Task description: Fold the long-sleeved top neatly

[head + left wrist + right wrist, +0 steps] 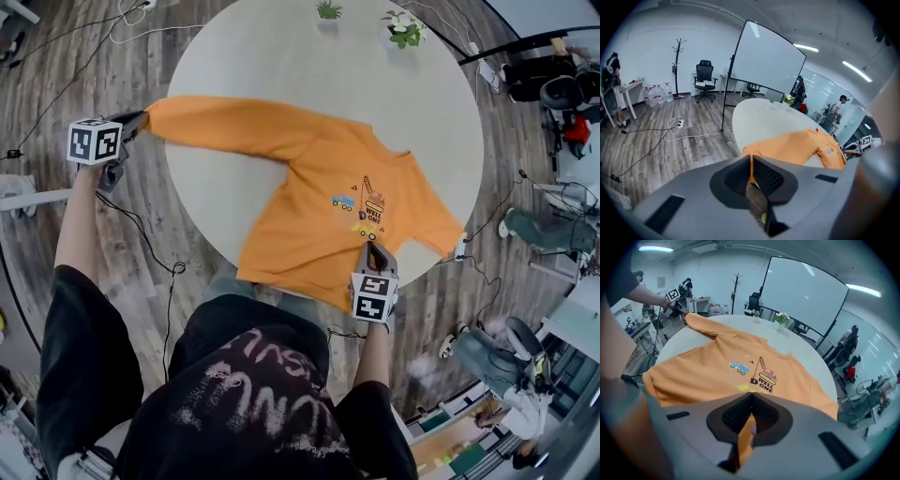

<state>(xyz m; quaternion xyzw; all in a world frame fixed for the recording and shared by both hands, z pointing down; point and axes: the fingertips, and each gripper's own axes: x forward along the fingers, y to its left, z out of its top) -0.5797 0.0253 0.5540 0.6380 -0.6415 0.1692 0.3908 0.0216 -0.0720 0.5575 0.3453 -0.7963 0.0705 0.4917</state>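
Two tongs, both pinching the orange top (pixel 309 187).
My left tongs (pixel 137 122) are pressed together on the cuff of the long sleeve (pixel 225 127), at the left edge of the round white table (pixel 281 56); a thin strip of orange cloth shows between the jaws. My right tongs (pixel 377 249) pinch the cloth near the bottom hem, just below the crane print (pixel 367 208). The top lies flat, print up, sleeve stretched out to the left, hem at the table's near edge.
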